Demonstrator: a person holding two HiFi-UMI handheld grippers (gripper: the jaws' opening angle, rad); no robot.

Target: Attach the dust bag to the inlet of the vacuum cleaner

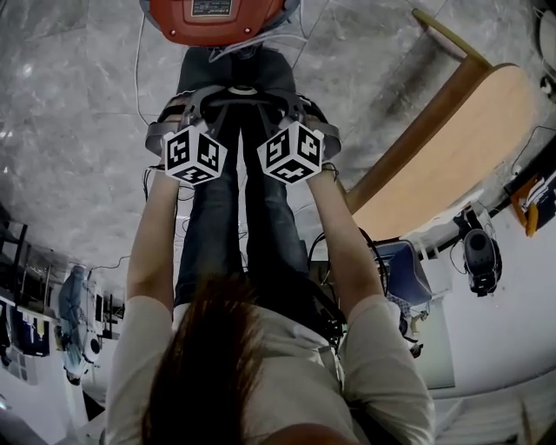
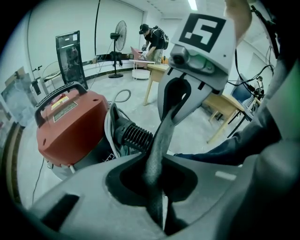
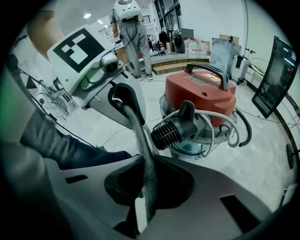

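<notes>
Your left gripper (image 2: 157, 197) and right gripper (image 3: 145, 197) are both clamping the grey edge of the dust bag (image 2: 158, 140). Your head view is cutting off the vacuum cleaner (image 1: 213, 16) and showing little of the bag.

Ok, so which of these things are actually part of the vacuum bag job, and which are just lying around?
In the job: grey dust bag, clamped by left gripper and right gripper; red vacuum cleaner; its black ribbed port.
Lying about: wooden table; standing fan; black panel.
</notes>
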